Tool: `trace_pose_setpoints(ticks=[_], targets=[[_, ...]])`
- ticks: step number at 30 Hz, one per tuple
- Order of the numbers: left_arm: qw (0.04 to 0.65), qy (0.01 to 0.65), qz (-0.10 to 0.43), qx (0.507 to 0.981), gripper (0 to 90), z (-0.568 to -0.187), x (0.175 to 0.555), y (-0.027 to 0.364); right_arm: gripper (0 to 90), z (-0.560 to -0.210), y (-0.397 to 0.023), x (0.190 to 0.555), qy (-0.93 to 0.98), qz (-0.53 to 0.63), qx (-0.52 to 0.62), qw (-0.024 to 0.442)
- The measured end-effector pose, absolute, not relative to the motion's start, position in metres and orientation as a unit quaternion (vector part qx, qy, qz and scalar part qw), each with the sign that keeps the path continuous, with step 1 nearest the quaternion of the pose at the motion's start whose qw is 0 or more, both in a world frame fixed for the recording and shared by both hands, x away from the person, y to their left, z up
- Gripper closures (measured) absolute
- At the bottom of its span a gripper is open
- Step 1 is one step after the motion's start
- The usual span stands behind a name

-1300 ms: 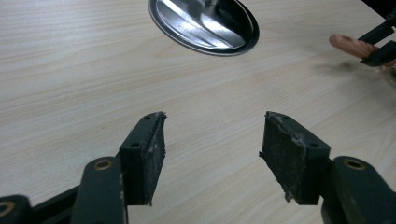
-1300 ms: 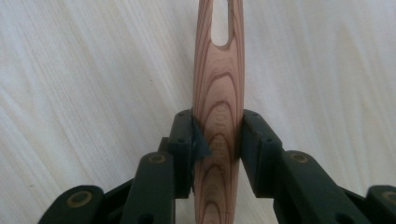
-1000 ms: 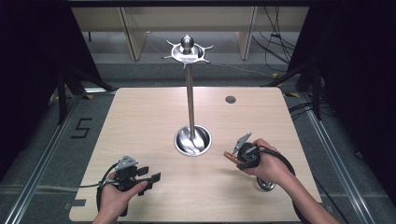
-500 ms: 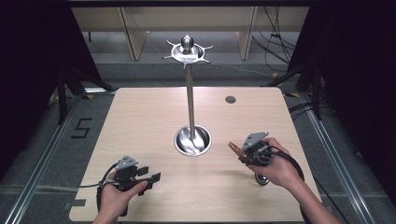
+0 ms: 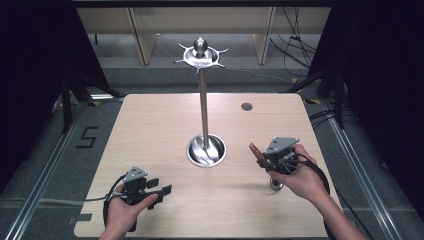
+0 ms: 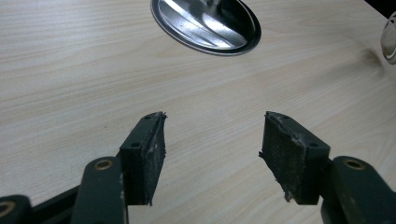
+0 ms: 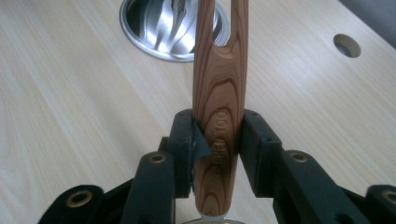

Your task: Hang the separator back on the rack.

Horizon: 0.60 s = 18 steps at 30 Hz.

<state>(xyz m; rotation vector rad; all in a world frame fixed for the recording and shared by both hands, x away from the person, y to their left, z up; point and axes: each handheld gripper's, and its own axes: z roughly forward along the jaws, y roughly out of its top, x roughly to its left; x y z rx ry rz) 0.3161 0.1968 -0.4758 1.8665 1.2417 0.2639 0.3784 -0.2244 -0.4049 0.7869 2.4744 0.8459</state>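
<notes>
The pale wooden table (image 5: 165, 125) takes up most of the space in front of the person. At its middle stands a tall metal stand (image 5: 203, 110), a round polished base with a thin pole that ends in a ring of small hooks. It looks made for hanging utensils, which probably explains what the right hand is doing.

The right gripper (image 5: 261, 155) points toward that stand, and its jaws are clamped on a wooden handle (image 7: 219, 116), one pad pressed against each flat side. The handle has a strong reddish grain, a forked far end and letters stamped into it. It sits lengthwise between the jaws and aims at the stand's base. A round metal part (image 5: 275, 185) shows under the hand, just above the table; I judge it the utensil's working end.

The left gripper (image 5: 161, 191) rests low near the table's front edge, with its jaws well apart, nothing between them and only bare wood ahead.
</notes>
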Motion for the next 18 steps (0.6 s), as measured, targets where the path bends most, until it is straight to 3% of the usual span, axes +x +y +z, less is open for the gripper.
trace_pose_setpoints(ticks=[18], targets=[[0.429,0.497,0.106,0.747,38.7,-0.4758,0.3162,0.1967,68.4,-0.3918,-0.2283,0.3759,0.867,0.353,0.292,0.197]])
